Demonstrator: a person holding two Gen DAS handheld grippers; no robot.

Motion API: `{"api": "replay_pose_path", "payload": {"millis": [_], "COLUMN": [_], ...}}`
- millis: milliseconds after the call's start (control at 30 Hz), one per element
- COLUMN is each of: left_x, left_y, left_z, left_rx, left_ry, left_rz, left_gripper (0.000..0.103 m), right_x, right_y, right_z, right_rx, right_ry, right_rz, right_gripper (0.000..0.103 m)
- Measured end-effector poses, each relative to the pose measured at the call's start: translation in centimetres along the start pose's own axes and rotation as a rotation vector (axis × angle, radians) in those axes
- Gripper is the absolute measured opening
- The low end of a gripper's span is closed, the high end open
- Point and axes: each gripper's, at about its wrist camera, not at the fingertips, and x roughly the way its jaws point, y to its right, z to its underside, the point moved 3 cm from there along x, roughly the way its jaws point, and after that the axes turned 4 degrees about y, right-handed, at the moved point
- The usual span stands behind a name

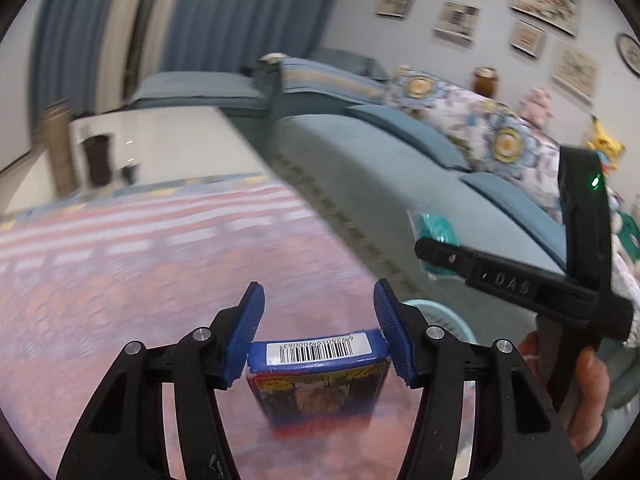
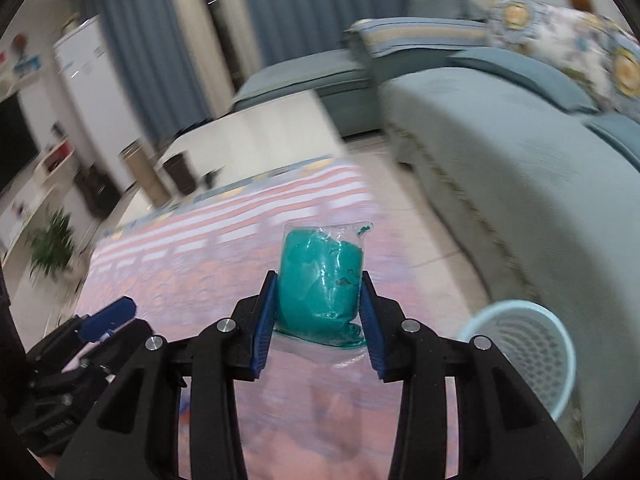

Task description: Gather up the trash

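My left gripper (image 1: pixel 319 316) is shut on a small blue box with a barcode (image 1: pixel 320 364), held near the base of its blue pads above the pink rug (image 1: pixel 140 280). My right gripper (image 2: pixel 319 308) is shut on a clear plastic bag of teal stuff (image 2: pixel 320 280), held in the air over the rug. In the left wrist view the right gripper (image 1: pixel 432 248) shows at the right with the teal bag (image 1: pixel 434 228) in it. A pale blue mesh waste basket (image 2: pixel 528 352) stands on the floor at lower right, next to the sofa; its rim also shows in the left wrist view (image 1: pixel 436 312).
A long blue-grey sofa (image 2: pixel 500 152) with floral cushions (image 1: pixel 480 120) runs along the right. A white low table (image 2: pixel 256 136) stands beyond the rug. Dark and gold bins (image 2: pixel 140 172) and a plant (image 2: pixel 52 248) stand at the left by white shelving.
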Motion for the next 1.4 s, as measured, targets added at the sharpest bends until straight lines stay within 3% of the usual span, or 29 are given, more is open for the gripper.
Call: {"api": "replay_pose_path", "payload": {"millis": [267, 433, 667, 867, 967, 1133, 1233, 1400], "left_x": [5.6, 10.9, 18.2, 22.2, 22.3, 20.5, 17.7, 10.7], "left_y": [10.2, 15.4, 19.7, 19.9, 19.1, 18.1, 17.4, 16.2], "left_z": [-0.2, 1.2, 4.7, 6.9, 6.7, 6.1, 5.6, 4.1], "left_rx": [0.110, 0.125, 0.161, 0.144, 0.121, 0.122, 0.121, 0.119], "left_ry": [-0.061, -0.132, -0.263, -0.347, -0.349, -0.339, -0.307, -0.182], "left_rz": [0.152, 0.236, 0.262, 0.275, 0.280, 0.271, 0.269, 0.218], "left_gripper": [0.055, 0.055, 0.055, 0.053, 0.058, 0.058, 0.063, 0.073], "right_x": [-3.1, -2.3, 0.3, 1.7, 1.6, 0.3, -1.6, -5.7], "right_y": [12.9, 19.3, 23.4, 25.2, 25.4, 24.5, 23.0, 19.0], "right_z": [2.8, 6.0, 9.6, 11.2, 11.3, 11.1, 10.7, 9.8], "right_rx": [0.197, 0.311, 0.388, 0.431, 0.427, 0.399, 0.368, 0.324], "right_ry": [-0.009, -0.069, -0.183, -0.214, -0.206, -0.173, -0.133, -0.037], "right_rz": [0.130, 0.200, 0.246, 0.258, 0.272, 0.259, 0.251, 0.242], "right_gripper": [0.036, 0.036, 0.037, 0.040, 0.049, 0.049, 0.049, 0.050]}}
